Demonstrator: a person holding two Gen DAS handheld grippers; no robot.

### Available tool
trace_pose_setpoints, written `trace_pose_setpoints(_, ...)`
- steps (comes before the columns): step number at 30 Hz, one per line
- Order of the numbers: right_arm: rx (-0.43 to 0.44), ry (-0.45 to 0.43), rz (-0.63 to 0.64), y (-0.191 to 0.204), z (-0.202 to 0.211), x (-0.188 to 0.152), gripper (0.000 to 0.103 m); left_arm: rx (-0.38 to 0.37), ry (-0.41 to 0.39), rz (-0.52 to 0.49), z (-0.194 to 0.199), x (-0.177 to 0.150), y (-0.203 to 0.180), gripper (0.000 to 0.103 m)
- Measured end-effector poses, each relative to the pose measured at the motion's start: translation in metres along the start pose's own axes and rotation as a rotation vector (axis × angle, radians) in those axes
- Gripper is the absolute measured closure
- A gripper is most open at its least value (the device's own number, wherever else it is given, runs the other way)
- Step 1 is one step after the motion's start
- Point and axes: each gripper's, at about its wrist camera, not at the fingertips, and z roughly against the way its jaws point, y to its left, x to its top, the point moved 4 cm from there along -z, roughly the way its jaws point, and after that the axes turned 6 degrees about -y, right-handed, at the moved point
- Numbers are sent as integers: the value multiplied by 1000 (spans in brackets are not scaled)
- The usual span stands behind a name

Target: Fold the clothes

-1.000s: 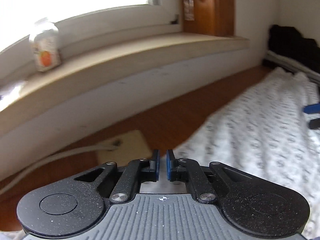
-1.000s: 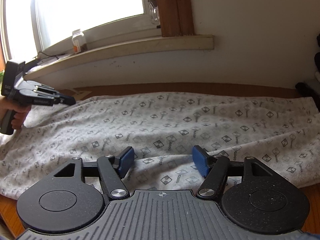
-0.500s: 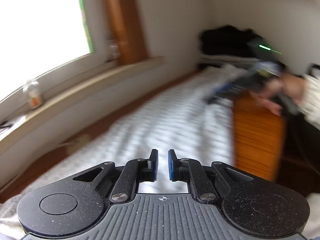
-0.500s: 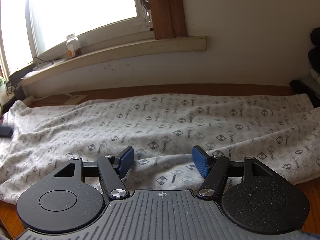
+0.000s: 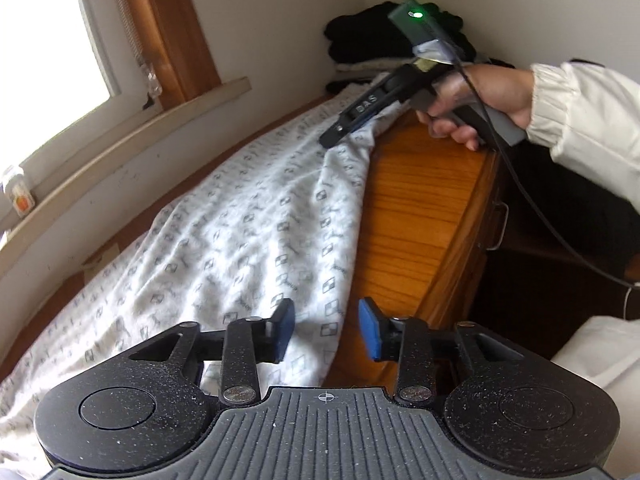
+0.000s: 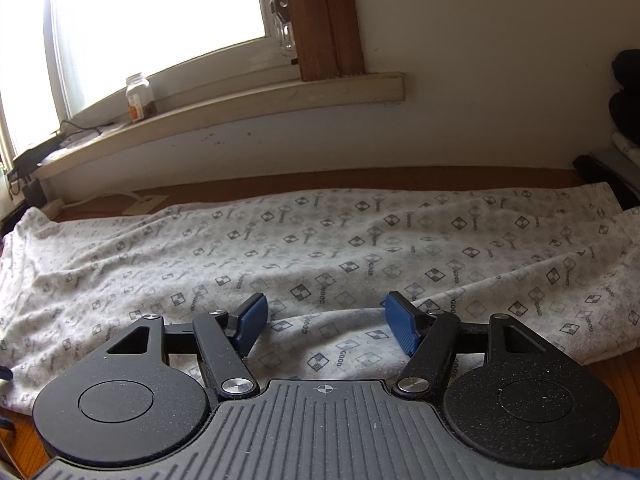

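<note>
A: Largest first: a wooden bench (image 5: 416, 216) under the window sill (image 6: 256, 100), bare along its near right edge.
B: Draped over most of it, a white garment (image 6: 320, 248) printed with small grey checks, spread lengthwise from left to right, wrinkled, near edge lying just short of the bench edge.
A: Far right corner: a pile of dark clothes (image 5: 372, 40) against the wall.
B: Next, a hand (image 5: 480, 96) in a pale sleeve (image 5: 580, 112), wrapped round the handle of the right tool (image 5: 332, 136), tip down at the far end of the garment.
A: Seen from its own camera, the right tool (image 6: 324, 324) spread wide, blue pads (image 6: 250, 320) either side of a raised fold of cloth, not pressing on it.
B: Left tool (image 5: 326, 330) at the near end, jaws opening, partly apart; garment edge beneath the gap, nothing gripped.
A: Smallest: a little jar (image 6: 138, 96) with an orange label on the sill, far left.
</note>
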Motion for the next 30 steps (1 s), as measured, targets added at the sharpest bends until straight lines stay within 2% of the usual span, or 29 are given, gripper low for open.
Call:
trace_pose_setpoints(2, -3, -2, 2, 0, 0, 0, 38, 6, 6, -5, -2, 0, 3, 87)
trace_pose_setpoints(4, -9, -5, 8, 1, 0, 0, 38, 7, 10, -15, -3, 0, 6, 99)
trace_pose_setpoints(6, -13, -29, 24, 3, 5, 0, 37, 27, -19, -21, -1, 4, 12, 100)
trace_pose_setpoints(8, -6, -72, 54, 7, 13, 0, 37, 31, -66, 17, 5, 15, 24, 100)
trace_pose_setpoints(11, 44, -84, 63, 20, 29, -5, 38, 66, -136, 73, 18, 31, 50, 100)
trace_pose_setpoints(14, 119, -112, 67, 42, 52, -14, 41, 84, -162, 115, 20, 41, 74, 100)
trace_pose_setpoints(16, 181, -119, 86, 60, 64, -20, 57, 100, -166, 123, 19, 46, 85, 100)
trace_pose_setpoints(17, 213, -122, 95, 69, 70, -23, 61, 107, -166, 121, 18, 47, 88, 100)
trace_pose_setpoints(19, 277, -104, 125, 89, 73, -26, 69, 111, -170, 126, 17, 49, 90, 100)
trace_pose_setpoints(22, 339, -49, 187, 118, 66, -30, 69, 111, -172, 128, 15, 52, 89, 100)
trace_pose_setpoints(30, 373, 21, 359, 162, 23, -28, 68, 100, -165, 132, 15, 48, 87, 100)
